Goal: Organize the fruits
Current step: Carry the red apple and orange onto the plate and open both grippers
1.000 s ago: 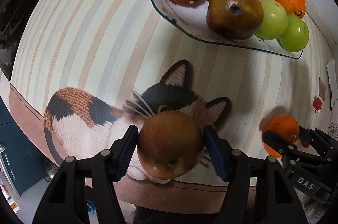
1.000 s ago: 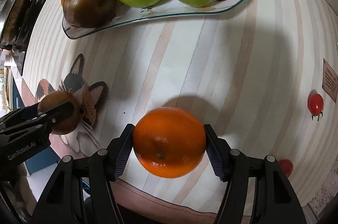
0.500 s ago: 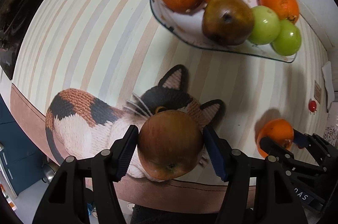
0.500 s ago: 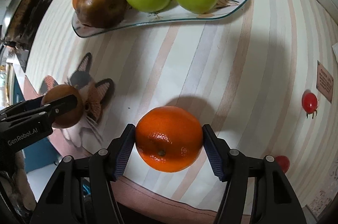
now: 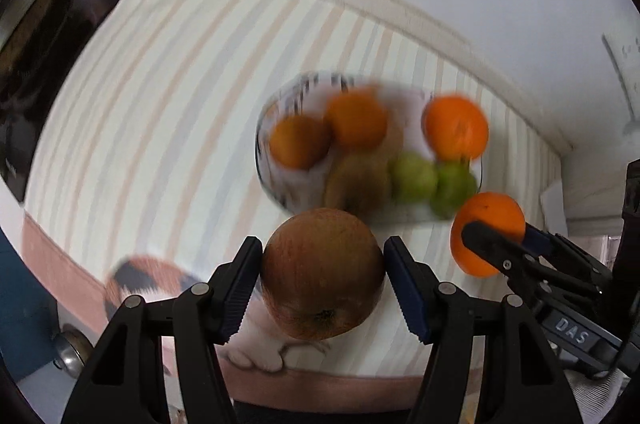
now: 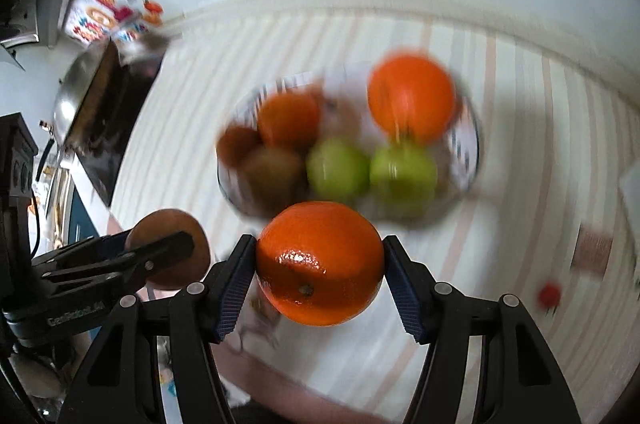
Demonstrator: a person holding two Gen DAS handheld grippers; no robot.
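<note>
The left gripper (image 5: 323,276) clasped a brown apple (image 5: 322,273) while the right gripper (image 6: 319,266) clenched an orange (image 6: 319,262). Both fruits were held off the striped cloth (image 5: 152,112), the blurred fruit plate (image 6: 466,140) lying ahead of the fingers.

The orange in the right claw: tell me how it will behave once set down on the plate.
The orange looks round, so it will probably roll unless nested against fruit on the plate. Its glossy peel may slip a little. Held in the right claw, it shows no dent, so likely firm.
</note>
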